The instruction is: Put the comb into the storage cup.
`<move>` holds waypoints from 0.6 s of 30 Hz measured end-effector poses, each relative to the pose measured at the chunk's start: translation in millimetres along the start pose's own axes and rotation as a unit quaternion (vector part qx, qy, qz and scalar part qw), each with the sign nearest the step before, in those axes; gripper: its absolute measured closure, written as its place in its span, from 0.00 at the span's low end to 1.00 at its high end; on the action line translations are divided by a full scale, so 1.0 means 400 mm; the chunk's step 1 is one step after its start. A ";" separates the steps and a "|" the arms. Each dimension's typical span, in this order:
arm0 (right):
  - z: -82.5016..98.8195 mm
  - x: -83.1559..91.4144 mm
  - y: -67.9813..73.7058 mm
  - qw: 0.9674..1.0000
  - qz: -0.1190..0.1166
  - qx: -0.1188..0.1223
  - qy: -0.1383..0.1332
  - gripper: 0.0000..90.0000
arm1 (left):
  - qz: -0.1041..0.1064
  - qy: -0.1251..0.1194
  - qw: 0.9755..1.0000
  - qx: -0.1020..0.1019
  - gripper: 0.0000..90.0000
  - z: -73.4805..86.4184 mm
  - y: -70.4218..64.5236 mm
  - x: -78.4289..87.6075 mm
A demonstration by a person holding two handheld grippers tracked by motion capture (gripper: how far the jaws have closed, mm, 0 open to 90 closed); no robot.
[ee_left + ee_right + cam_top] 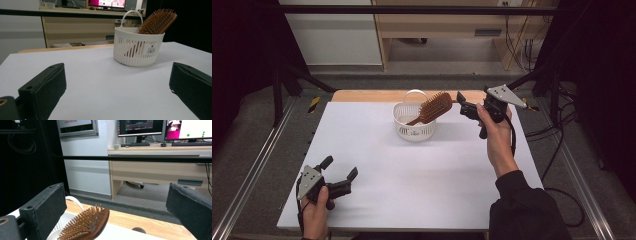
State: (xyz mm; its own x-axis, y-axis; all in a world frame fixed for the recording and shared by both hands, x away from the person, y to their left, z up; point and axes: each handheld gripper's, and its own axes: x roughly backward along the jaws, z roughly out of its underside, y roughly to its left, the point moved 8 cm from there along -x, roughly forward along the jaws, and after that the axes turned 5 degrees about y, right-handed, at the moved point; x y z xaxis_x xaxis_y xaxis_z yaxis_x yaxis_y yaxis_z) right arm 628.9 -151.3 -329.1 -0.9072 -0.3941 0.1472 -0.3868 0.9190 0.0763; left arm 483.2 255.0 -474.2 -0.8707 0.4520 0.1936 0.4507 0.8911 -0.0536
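The wooden hairbrush stood handle-down in the white basket at the far middle of the bench, its bristled head leaning up and out over the rim toward the right; the right hand-held gripper hung just beside that head, jaws spread wide and empty, so it was much the nearer; the left hand-held gripper, also released, rested low at the near left corner, well apart from the basket.

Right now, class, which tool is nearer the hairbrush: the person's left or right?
Right. The right tool hangs open just beside the hairbrush head sticking out of the basket; the left tool sits open at the table's near edge, well short of it.
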 end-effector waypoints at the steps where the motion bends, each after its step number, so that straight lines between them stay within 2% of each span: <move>1: -0.001 0.003 -0.003 1.000 0.002 0.000 0.000 0.03 | 0.000 -0.001 1.000 0.001 0.01 0.000 0.001 0.000; 6: -0.001 0.013 -0.014 1.000 0.007 0.002 0.001 0.03 | -0.001 -0.001 1.000 0.002 0.01 0.000 0.002 0.000; 18: 0.013 0.040 -0.039 1.000 0.003 0.007 0.006 0.01 | -0.002 -0.003 1.000 0.001 0.01 -0.003 0.006 0.007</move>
State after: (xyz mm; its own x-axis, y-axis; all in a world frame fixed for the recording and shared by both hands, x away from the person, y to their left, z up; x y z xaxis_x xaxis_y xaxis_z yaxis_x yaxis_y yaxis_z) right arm 619.4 -171.9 -333.2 -0.9071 -0.3894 0.1600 -0.3844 0.9211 0.0620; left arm 482.2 258.3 -472.7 -0.8733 0.4495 0.1879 0.4475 0.8926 -0.0555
